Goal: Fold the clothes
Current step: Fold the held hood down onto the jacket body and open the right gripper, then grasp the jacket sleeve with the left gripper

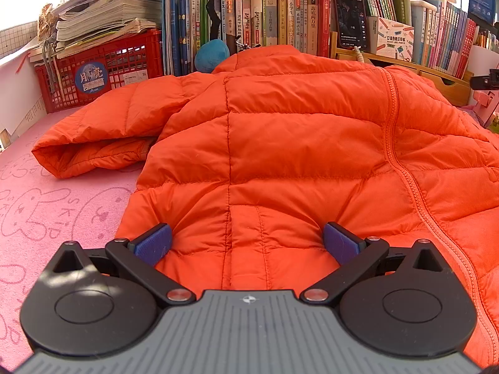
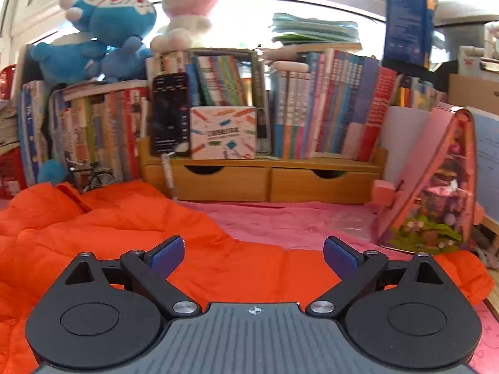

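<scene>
Left wrist view: orange jacket (image 1: 296,143) on pink mat (image 1: 46,212), bookshelf (image 1: 280,15) behind.

Bright backlight, fisheye warp, slight blur

**Orange jacket under wide-spread left gripper**

An orange quilted puffer jacket (image 1: 296,143) lies across a pink bunny-print mat (image 1: 40,205), its zipper (image 1: 402,155) running from 1 o'clock down to 5 o'clock. One sleeve (image 1: 103,143) lies out toward 9 o'clock. The left gripper (image 1: 248,243) stands at 6 o'clock, blue pads (image 1: 154,244) spread wide, the hem puffed up between them. At 10 o'clock sits a red crate (image 1: 103,68) under stacked papers; a row of books (image 1: 268,15) fills 12 o'clock.
</scene>
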The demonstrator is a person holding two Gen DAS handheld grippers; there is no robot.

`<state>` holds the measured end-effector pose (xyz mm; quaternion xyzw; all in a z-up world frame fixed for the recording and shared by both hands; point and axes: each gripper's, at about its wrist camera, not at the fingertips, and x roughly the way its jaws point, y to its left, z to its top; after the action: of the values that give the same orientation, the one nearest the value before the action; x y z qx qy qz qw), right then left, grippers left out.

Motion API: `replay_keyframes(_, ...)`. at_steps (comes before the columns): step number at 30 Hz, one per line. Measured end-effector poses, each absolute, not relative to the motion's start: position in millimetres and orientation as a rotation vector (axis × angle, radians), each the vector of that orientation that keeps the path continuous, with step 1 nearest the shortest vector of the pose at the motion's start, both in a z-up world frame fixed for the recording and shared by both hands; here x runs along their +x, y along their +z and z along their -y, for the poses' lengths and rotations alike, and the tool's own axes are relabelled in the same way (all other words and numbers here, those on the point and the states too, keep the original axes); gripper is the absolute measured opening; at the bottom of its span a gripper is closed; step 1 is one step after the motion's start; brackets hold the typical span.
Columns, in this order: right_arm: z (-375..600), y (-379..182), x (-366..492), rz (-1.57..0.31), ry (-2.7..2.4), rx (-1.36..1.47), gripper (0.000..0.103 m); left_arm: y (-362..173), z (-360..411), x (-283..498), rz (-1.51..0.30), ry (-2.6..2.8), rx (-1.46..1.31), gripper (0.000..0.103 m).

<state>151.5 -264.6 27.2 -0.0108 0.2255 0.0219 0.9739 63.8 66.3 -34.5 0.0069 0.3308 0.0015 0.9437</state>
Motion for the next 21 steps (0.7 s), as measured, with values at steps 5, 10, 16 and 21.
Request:
replay_keyframes(5, 162, 16, 158, -0.523, 0.254, -0.119, 0.095, -35, -67, 63, -0.672, 0.0, 0.006, 0.103)
replay_keyframes(10, 128, -25, 163, -0.61, 0.248, -0.204, 0.097, -33, -73, 59, -0.648, -0.015, -0.043, 0.103)
replay_keyframes(16, 137, -35, 164, -0.649, 0.243, -0.163, 0.103, -14, -168, 36, -0.469, 0.032, -0.568, 0.103)
replay_keyframes(21, 133, -39, 163, -0.643, 0.231, -0.192, 0.103, -23, -271, 55, -0.433, 0.076, -1.02, 0.102)
